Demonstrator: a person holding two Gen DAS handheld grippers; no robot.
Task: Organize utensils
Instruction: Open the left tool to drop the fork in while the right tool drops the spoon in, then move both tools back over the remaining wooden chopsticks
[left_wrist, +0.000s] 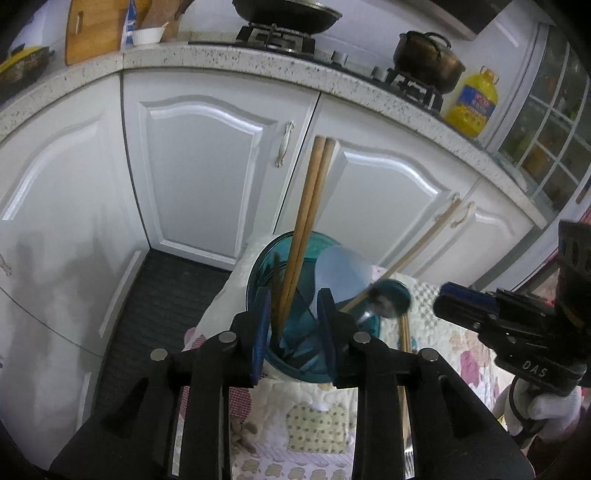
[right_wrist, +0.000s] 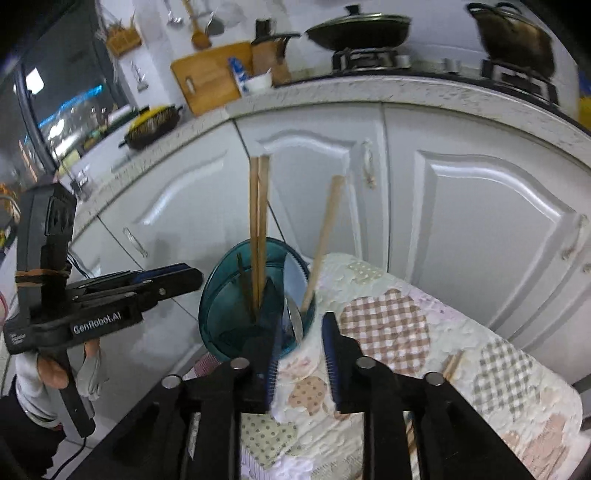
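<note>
While the pair of chopsticks (left_wrist: 303, 236) and the ladle (right_wrist: 321, 240) stand in the teal cup (right_wrist: 221, 295) on the quilted table (right_wrist: 424, 332), both left tongs (left_wrist: 293, 328) and right tongs (right_wrist: 301, 354) are spread and empty; next, fetch the chopsticks (left_wrist: 404, 332) lying on the quilt

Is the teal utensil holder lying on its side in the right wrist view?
No, the teal utensil holder stands upright with the chopsticks rising from it.

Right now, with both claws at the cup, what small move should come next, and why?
Probably draw the right claw back and swing it right toward the loose chopsticks on the quilt. Its jaws stand open, holding nothing; the wooden-handled spoon already stands in the teal cup.
</note>
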